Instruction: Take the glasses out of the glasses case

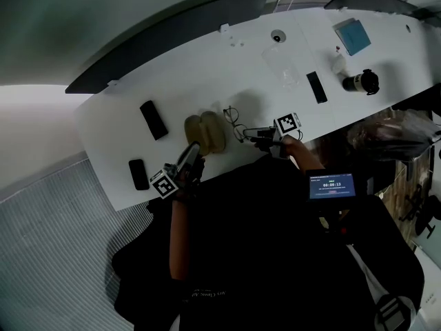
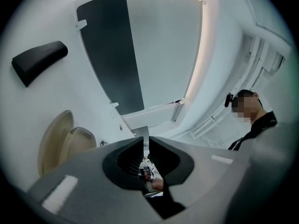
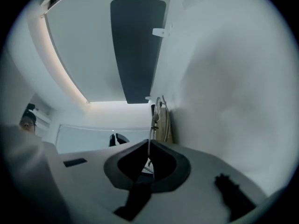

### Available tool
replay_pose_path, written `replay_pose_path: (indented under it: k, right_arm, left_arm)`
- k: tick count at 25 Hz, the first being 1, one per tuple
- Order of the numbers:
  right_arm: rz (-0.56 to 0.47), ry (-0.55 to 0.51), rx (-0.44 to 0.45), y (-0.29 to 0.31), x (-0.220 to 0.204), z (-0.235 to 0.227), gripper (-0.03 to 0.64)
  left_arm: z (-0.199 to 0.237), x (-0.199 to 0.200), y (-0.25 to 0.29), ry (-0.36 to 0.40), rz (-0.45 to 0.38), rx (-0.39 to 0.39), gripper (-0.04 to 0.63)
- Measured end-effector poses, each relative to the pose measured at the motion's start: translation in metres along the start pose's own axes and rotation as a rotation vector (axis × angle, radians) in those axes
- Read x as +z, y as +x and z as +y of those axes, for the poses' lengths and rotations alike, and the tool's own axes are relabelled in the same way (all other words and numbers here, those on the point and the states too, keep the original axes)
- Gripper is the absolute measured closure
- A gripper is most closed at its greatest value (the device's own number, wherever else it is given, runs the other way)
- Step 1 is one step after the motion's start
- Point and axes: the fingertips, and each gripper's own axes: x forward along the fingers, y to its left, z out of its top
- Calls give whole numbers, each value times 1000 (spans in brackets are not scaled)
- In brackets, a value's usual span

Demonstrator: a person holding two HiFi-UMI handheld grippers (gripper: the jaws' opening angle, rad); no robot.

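One tan glasses case (image 1: 204, 134) is lying open near the middle of the bench's (image 1: 207, 61) near edge, with its two shells side by side. One pair of thin wire-framed glasses (image 1: 233, 119) is sitting outside it, just beside the right shell. The right tool (image 1: 248, 136) is pinching one thin temple of the glasses. The left tool (image 1: 191, 150) is hovering by the case with its jaws narrow, gripping nothing.

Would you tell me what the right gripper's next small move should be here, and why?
Probably lower the glasses onto the table and open the fingers. The right gripper is shut on one thin temple, and the glasses are already outside the open case, beside it, so only setting them down seems left.
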Motion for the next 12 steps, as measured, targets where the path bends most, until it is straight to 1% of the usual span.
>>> replay_pose_path:
  k: [3, 5, 8, 12]
  right_arm:
    - [-1, 16, -41, 0, 3, -19, 598]
    - [-12, 22, -45, 0, 7, -27, 598]
    - [-20, 44, -61, 0, 13, -38, 598]
    - [-28, 92, -65, -4, 15, -48, 598]
  left_arm:
    - [1, -4, -1, -7, 4, 20, 571]
    - [2, -7, -1, -11, 6, 32, 572]
    - [-1, -9, 3, -27, -7, 27, 577]
    - [1, -17, 7, -26, 9, 58, 597]
